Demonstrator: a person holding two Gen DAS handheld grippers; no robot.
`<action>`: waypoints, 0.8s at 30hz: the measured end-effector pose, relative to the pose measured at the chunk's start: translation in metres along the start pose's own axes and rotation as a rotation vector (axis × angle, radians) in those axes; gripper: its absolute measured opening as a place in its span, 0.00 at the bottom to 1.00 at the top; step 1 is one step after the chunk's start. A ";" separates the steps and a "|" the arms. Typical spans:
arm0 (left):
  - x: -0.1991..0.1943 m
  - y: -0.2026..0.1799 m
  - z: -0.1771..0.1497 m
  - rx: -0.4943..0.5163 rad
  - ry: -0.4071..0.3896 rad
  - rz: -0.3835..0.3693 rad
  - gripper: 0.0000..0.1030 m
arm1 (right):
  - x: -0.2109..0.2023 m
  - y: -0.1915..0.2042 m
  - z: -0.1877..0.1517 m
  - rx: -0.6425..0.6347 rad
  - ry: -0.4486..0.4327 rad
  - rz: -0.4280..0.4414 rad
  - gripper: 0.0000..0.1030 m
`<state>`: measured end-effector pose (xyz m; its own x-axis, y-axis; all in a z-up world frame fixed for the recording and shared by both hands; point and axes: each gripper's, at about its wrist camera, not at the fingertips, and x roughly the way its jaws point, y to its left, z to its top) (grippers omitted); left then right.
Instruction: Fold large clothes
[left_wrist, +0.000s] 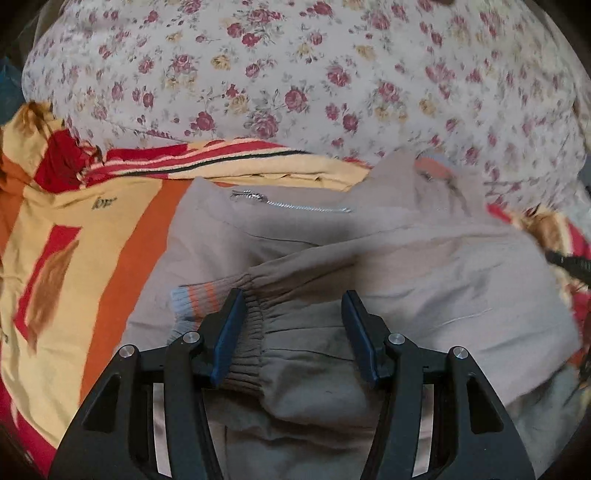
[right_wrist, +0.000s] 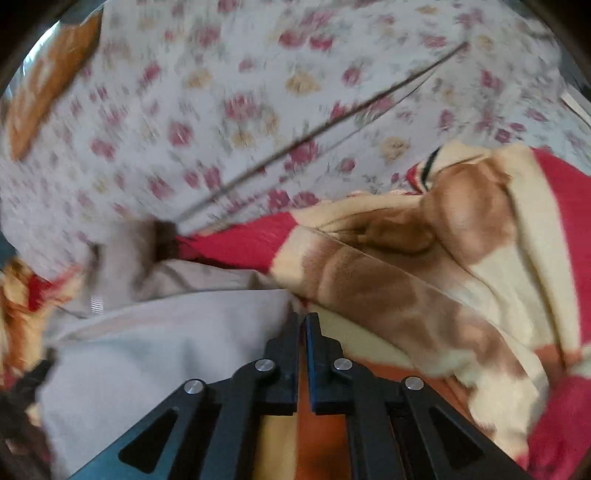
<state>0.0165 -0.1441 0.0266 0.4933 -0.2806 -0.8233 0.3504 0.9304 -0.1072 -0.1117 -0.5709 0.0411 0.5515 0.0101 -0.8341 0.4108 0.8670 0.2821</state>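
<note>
A beige zip jacket (left_wrist: 369, 251) lies on a patterned blanket, one sleeve folded across its body. The sleeve's ribbed cuff (left_wrist: 236, 295) with grey and orange stripes lies between the fingers of my left gripper (left_wrist: 293, 314), which is open just above it. A silver zipper (left_wrist: 288, 205) runs across the jacket's far part. In the right wrist view the jacket (right_wrist: 155, 343) fills the lower left. My right gripper (right_wrist: 302, 321) is shut with nothing visible between its fingers, at the jacket's right edge over the blanket. The right view is motion-blurred.
A yellow, orange and red blanket (left_wrist: 74, 258) lies under the jacket and bunches up at the right (right_wrist: 461, 258). A floral bedsheet (left_wrist: 295, 74) covers the far side (right_wrist: 221, 110). The other gripper's black tip (left_wrist: 569, 264) shows at the right edge.
</note>
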 end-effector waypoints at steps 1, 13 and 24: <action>-0.006 0.002 0.002 -0.019 -0.004 -0.017 0.52 | -0.015 0.006 -0.003 -0.028 -0.007 0.011 0.12; 0.018 0.008 0.010 -0.060 0.012 0.103 0.52 | -0.021 0.082 -0.090 -0.359 0.120 -0.013 0.49; -0.023 0.003 0.007 -0.031 -0.032 0.079 0.52 | -0.079 0.071 -0.092 -0.276 0.036 0.033 0.49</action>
<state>0.0120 -0.1365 0.0487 0.5436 -0.2131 -0.8119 0.2850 0.9566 -0.0603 -0.1927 -0.4644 0.0836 0.5333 0.0537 -0.8442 0.1771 0.9688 0.1735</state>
